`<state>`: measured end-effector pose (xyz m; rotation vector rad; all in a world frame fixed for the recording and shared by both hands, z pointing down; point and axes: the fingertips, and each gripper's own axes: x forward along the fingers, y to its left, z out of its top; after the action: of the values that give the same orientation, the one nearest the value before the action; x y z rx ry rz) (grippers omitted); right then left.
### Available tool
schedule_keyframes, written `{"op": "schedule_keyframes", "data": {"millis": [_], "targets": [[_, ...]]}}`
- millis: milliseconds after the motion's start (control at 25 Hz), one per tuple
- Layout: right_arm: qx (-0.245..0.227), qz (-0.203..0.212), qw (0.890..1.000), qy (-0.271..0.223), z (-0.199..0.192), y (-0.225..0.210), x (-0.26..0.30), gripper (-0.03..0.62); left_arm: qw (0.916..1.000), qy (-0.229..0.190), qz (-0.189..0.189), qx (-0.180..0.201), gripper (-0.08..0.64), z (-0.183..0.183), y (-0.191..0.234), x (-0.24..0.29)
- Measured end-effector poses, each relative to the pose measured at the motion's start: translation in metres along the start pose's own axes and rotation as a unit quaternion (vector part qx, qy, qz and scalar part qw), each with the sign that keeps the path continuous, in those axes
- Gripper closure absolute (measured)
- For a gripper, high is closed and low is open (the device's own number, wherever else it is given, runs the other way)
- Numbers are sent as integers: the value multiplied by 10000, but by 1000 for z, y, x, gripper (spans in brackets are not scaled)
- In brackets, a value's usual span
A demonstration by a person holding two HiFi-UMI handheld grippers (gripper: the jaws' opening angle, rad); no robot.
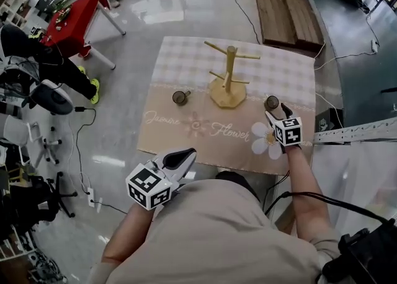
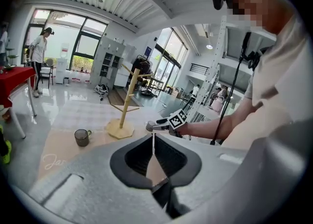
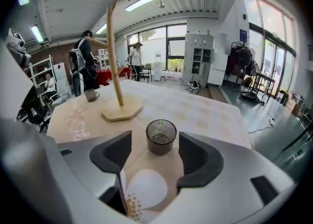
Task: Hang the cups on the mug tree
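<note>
On the table (image 1: pixel 186 134), right of the tree (image 1: pixel 228 75), my right gripper (image 1: pixel 277 110) had its fingers (image 3: pixel 198 157) apart, an upright cup (image 3: pixel 161 137) between them, unpressed. My left gripper (image 1: pixel 185 156), fingers together and empty, hung off the near edge. A second cup (image 1: pixel 180 97) stood left of the tree.

The pale wooden mug tree (image 1: pixel 228 81) looks smooth and matt. The small smoky glass cup (image 3: pixel 161 137) is translucent and glossy, as is the second glass cup (image 1: pixel 180 97). The beige printed cloth (image 1: pixel 186 131) over the tabletop is matt and soft-looking. The right gripper (image 3: pixel 155 141) has a matt grey plastic shell and black ribbed fingers (image 3: pixel 198 157). The grey floor (image 1: pixel 155 10) is polished and mirror-glossy.
</note>
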<state>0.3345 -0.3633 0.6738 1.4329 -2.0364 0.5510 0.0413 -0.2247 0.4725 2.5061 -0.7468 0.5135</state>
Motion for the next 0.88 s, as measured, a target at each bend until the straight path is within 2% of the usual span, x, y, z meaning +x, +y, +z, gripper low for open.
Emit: {"op": "schedule_keyframes", "data": {"millis": [320,520,680,880], "targets": [[91,361,9991,222,-3,-12,43,284,9992,48,393,-83,551,0,8,1],[-37,510,9985,169,-3,-11,47,318,9985,62,545,-8,551,2,9,3],[-102,388,9992,-72,9,-11,33,319,9987,70,506,41,551,1,4,1],[-194,220,9981,-536,48,-3,1,319,9991,22,417,29,551,-1,2,-2]]}}
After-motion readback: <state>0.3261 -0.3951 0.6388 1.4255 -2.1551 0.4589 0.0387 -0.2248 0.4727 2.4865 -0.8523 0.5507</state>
